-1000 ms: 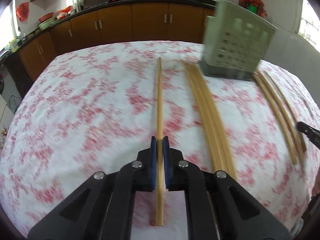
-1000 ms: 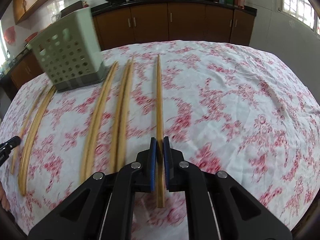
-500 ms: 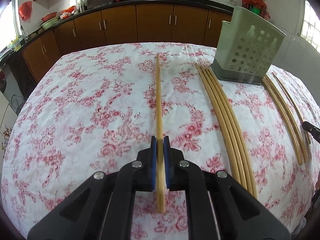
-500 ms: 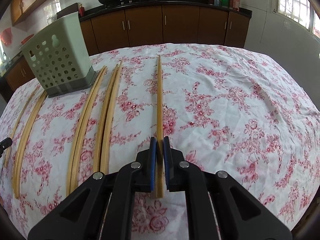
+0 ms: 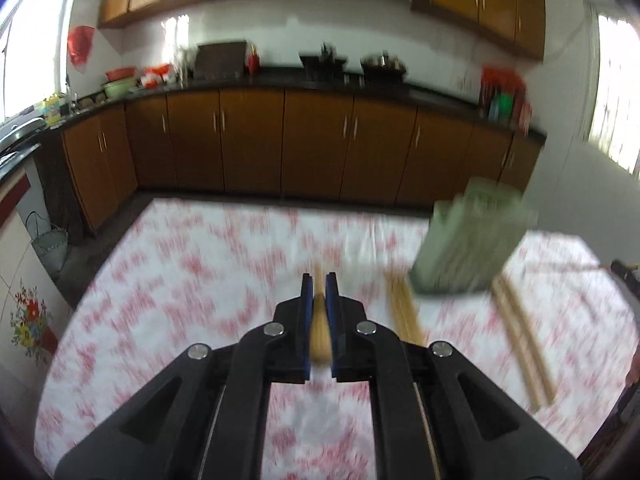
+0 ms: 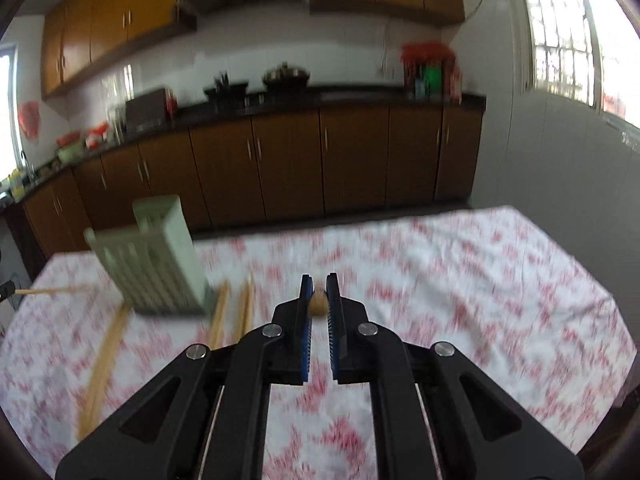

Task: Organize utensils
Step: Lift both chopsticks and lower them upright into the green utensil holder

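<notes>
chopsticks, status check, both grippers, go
Left gripper shut on a chopstick. Right gripper shut on another. Green holder ahead, nothing blocking.

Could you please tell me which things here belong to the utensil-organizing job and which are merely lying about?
Job:
- left tool, shut on a chopstick
- right tool, shut on a chopstick
- loose chopsticks on the tablecloth
- green utensil basket

Lying about:
- pots on the counter
- red bottles

One holder (image 5: 468, 248), several chopsticks (image 5: 404, 312) (blurred)
</notes>
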{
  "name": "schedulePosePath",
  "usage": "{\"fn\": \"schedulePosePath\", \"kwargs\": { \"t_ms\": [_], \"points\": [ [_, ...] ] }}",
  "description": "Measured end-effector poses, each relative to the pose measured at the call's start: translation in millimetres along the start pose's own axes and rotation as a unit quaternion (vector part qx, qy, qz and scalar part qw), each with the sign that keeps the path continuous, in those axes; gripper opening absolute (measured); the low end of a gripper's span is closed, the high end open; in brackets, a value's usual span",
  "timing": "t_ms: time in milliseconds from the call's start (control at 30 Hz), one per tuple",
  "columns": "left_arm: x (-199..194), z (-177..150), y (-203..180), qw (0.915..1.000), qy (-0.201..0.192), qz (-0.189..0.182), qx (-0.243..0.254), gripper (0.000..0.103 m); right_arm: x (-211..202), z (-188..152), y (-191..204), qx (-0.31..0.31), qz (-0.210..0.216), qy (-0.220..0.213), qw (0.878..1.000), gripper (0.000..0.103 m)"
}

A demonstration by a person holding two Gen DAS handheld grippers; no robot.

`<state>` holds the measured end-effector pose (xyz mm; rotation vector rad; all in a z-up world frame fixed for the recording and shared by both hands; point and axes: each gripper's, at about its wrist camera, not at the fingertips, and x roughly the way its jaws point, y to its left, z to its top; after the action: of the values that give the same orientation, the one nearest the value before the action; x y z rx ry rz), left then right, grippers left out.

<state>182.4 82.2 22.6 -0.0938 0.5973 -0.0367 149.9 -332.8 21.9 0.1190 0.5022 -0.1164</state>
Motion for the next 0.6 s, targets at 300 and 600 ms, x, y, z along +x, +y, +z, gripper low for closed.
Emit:
{"fn": "schedulePosePath", "kwargs": {
  "t_ms": [300,600],
  "points": [
    [-11,44,10,0.9993,-0.033,0.006,-0.016,0.008,2,31,5,0.004,-0.001,-0.035,0.999,0.008],
    [-73,114,-38,0.9883,-0.138,-0.065,-0.008,0.008,-63,111,34,0.048,0.092,-0.19,0.976,0.008]
  ]
}}
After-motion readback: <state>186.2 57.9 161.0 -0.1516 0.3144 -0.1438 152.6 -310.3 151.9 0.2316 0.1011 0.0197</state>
